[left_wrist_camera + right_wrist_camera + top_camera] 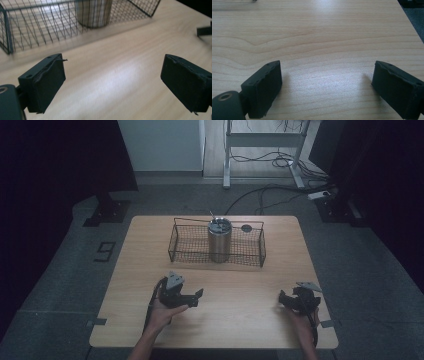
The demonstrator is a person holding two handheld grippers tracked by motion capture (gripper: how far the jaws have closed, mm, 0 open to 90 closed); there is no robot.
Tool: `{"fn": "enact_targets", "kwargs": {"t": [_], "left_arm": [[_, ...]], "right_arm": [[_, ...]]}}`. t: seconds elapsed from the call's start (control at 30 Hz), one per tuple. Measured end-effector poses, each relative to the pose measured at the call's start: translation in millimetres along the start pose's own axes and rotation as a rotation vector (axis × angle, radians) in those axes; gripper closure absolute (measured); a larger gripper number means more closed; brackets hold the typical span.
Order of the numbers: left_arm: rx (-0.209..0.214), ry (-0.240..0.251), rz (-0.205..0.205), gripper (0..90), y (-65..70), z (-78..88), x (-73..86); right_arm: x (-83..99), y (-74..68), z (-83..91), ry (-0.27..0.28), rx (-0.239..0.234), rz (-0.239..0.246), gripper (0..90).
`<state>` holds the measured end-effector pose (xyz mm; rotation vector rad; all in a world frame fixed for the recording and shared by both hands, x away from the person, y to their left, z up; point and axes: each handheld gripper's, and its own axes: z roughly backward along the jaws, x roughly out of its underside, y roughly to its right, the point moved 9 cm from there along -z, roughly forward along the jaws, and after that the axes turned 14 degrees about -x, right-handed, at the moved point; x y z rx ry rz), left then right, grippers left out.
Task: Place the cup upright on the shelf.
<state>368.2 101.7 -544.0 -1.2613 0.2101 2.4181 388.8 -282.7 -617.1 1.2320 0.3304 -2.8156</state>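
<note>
A black wire basket (185, 242) stands at the far middle of the wooden table (225, 320). Upright inside it is a steel tumbler (220, 240) with a lid. My left gripper (196, 298) is held low over the table in front of the basket, jaws pointing right and open with nothing between them. In the left gripper view the gripper (112, 82) looks over bare wood toward the basket (30, 27) and the tumbler (92, 12). My right gripper (283, 300) rests near the front right corner, open. Bare wood lies between its jaws in the right gripper view (325, 85).
A small dark round object (246, 228) lies by the basket's far right rim. Off the table, cables (270, 190) run across the grey floor near a white desk frame (260, 142). The table's right edge (409, 22) is close to the right gripper.
</note>
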Motion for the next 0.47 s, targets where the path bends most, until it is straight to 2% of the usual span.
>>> {"fn": "enact_targets", "kwargs": {"t": [0.07, 0.13, 0.2, 0.23, 0.33, 0.47], "left_arm": [[-0.013, -0.017, -0.023, 5.4, -1.9, 2.4, 7.6], [-0.021, -0.02, -0.024, 5.5, -3.7, 3.4, 11.0], [-0.009, -0.032, 0.002, 5.8, -4.9, 4.3, 17.6], [-0.021, -0.039, 0.009, 6.0, -5.7, 3.4, 21.1], [-0.02, -0.038, 0.011, 7.1, -2.8, 2.4, 20.6], [-0.016, -0.035, -0.009, 6.9, 2.7, 2.2, 18.9]], "right_arm": [[0.0, 0.0, 0.0, 0.0, 0.0, -0.001, 8.9], [0.0, 0.0, 0.0, 0.0, 0.0, -0.001, 8.9], [0.0, 0.0, 0.0, 0.0, 0.0, -0.001, 8.9], [0.0, 0.0, 0.0, 0.0, 0.0, -0.001, 8.9], [-0.1, 0.1, 0.0, 0.0, 0.0, -0.001, 8.9], [-0.1, 0.1, 0.0, 0.0, 0.0, -0.001, 8.9]]}}
